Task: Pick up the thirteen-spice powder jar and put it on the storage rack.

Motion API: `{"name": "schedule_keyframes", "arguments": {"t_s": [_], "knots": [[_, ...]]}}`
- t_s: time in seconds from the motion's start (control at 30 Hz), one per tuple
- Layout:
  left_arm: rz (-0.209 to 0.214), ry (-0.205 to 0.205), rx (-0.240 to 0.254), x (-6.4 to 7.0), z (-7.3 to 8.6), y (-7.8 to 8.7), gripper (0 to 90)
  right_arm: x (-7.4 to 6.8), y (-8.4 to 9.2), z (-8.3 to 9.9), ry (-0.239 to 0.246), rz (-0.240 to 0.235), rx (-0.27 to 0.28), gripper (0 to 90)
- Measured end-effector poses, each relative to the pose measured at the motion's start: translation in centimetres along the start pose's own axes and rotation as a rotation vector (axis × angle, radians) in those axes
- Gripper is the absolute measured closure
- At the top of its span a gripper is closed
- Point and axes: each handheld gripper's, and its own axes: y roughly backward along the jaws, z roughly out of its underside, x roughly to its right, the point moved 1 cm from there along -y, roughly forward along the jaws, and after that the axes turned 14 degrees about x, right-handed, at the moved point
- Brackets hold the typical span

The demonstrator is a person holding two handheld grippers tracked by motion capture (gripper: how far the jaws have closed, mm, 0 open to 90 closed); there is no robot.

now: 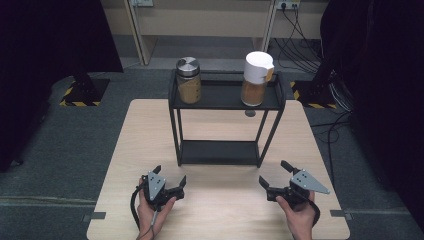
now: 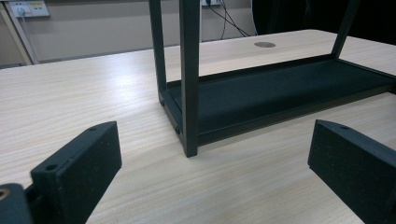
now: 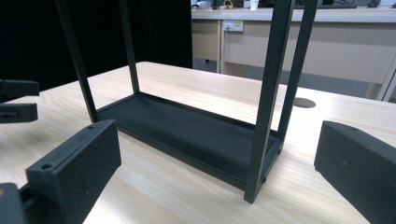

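A black two-tier metal rack (image 1: 227, 100) stands mid-table. On its top shelf sit a glass jar with a metal lid (image 1: 188, 80) at the left and a jar with a white lid (image 1: 257, 79) at the right, both holding brown contents. My left gripper (image 1: 170, 176) rests open near the front edge, left of the rack's front left leg (image 2: 189, 79). My right gripper (image 1: 274, 173) is open too, near the front right leg (image 3: 266, 102). The lower shelf (image 2: 280, 88) (image 3: 187, 126) is bare. Nothing lies between either pair of jaws.
The light wooden table (image 1: 215, 210) has a round cable hole (image 1: 250, 113) behind the rack. Dark curtains flank the scene. Cables (image 1: 300, 45) run along the floor at the back right. The other gripper (image 3: 18, 100) shows at the left of the right gripper view.
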Motion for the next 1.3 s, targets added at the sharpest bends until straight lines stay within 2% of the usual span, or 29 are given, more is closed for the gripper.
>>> {"name": "schedule_keyframes", "arguments": {"t_s": [0.67,1.3], "knots": [[0.001,-0.001,-0.002,0.0,0.0,0.0,2.0,0.9,-0.3,1.2,-0.033,-0.013,-0.066,1.3],[0.003,0.000,-0.003,0.0,0.0,0.0,2.0,1.8,-0.6,2.4,-0.063,-0.018,-0.106,1.9]]}}
